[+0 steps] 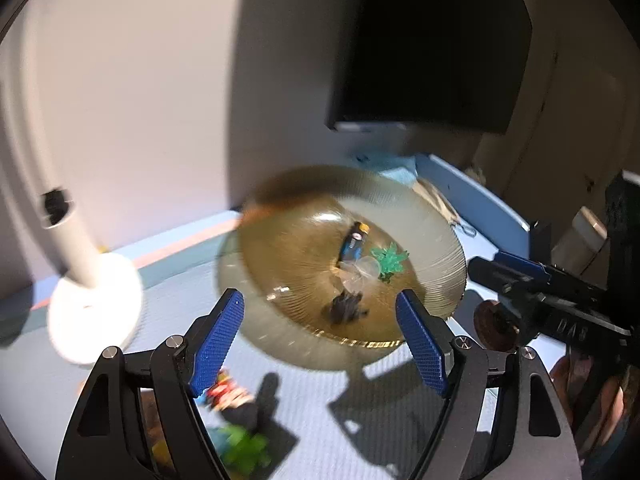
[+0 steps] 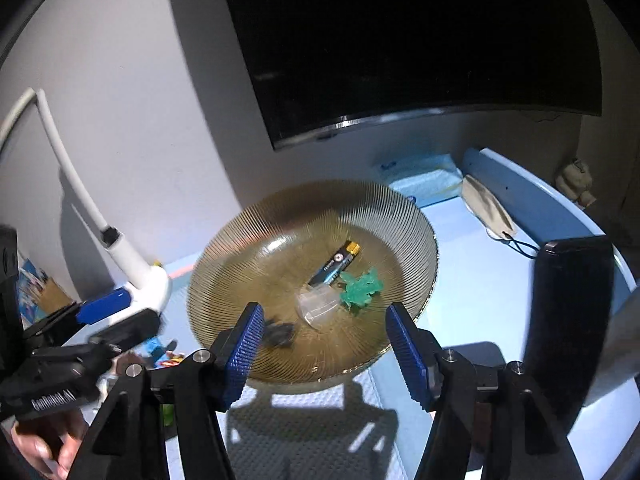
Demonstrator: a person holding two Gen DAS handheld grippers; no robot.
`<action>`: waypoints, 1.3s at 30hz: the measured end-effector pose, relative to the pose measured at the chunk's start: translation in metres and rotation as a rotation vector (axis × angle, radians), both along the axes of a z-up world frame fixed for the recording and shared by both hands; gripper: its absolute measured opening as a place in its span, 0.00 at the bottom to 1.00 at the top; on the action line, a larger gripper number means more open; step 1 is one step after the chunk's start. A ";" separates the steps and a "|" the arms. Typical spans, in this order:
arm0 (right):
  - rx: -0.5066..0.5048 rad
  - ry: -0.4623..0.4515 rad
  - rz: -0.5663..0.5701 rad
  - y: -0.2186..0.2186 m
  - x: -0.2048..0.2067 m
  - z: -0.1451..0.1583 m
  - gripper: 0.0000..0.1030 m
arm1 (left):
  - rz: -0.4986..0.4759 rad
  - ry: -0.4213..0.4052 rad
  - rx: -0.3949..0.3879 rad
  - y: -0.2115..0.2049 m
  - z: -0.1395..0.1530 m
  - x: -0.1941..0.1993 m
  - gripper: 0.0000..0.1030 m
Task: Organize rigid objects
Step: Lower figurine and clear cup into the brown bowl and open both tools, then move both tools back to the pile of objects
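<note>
An amber ribbed glass bowl point(image 1: 424, 240) point(image 2: 248, 248) sits on the pale blue table. It holds a black and blue battery point(image 1: 353, 242) point(image 2: 334, 266), a green plastic toy point(image 1: 390, 260) point(image 2: 362, 286), a clear plastic piece point(image 1: 362, 272) point(image 2: 318, 304) and a small dark blurred object point(image 1: 346, 308) point(image 2: 280, 334). My left gripper point(image 1: 320, 308) hovers at the bowl's near rim, open, with nothing between its blue pads. My right gripper point(image 2: 325, 316) is also open and empty over the near rim. Each gripper appears at the other view's edge: the right gripper point(image 1: 520, 280), the left gripper point(image 2: 100, 320).
A white lamp base point(image 1: 94, 308) point(image 2: 148, 276) stands left of the bowl. Small red point(image 1: 228, 394) and green toys point(image 1: 244, 448) lie on the table at the near left. A dark monitor point(image 2: 400, 40), a face mask point(image 2: 486, 208) and a tall black object point(image 2: 568, 320) are behind and right.
</note>
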State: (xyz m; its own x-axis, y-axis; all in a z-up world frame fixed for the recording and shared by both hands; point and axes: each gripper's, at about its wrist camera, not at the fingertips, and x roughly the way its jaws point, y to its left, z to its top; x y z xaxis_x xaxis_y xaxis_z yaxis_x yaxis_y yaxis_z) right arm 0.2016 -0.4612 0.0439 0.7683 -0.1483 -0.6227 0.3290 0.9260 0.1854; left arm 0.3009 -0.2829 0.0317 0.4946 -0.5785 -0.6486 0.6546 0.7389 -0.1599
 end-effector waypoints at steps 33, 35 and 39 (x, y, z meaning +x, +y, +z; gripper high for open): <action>-0.018 0.172 0.354 0.166 0.009 -0.122 0.66 | 0.562 0.113 0.095 0.275 -0.113 -0.051 0.75; -0.056 0.171 0.368 0.174 0.007 -0.122 0.72 | 0.544 0.105 0.110 0.271 -0.113 -0.052 0.76; -0.103 0.170 0.385 0.184 0.007 -0.122 0.79 | 0.533 0.120 0.103 0.274 -0.113 -0.050 0.77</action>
